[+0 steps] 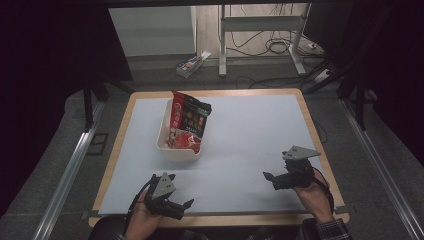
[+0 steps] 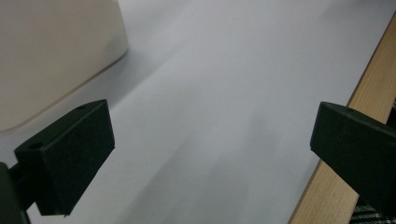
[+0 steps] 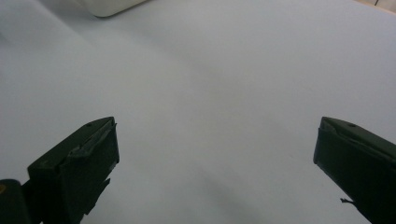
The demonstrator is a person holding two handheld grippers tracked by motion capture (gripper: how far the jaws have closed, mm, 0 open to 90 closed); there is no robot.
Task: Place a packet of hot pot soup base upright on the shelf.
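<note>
- The left gripper (image 1: pixel 181 206) lay near the table's (image 1: pixel 305 107) front edge, jaws spread wide and holding nothing.
- The right gripper (image 1: pixel 269 180) rested toward the right edge, its jaws likewise wide apart and empty.
- The red snack bag (image 1: pixel 188 122) stood tilted in the white tub (image 1: pixel 176 151), left of centre and well apart from both grippers.
- Bare pale mat (image 1: pixel 250 135) lay open between grippers and tub.
- In the left gripper view the tub (image 2: pixel 51 51) was cut off at the frame's corner; the bag's print was too small to read.
</note>
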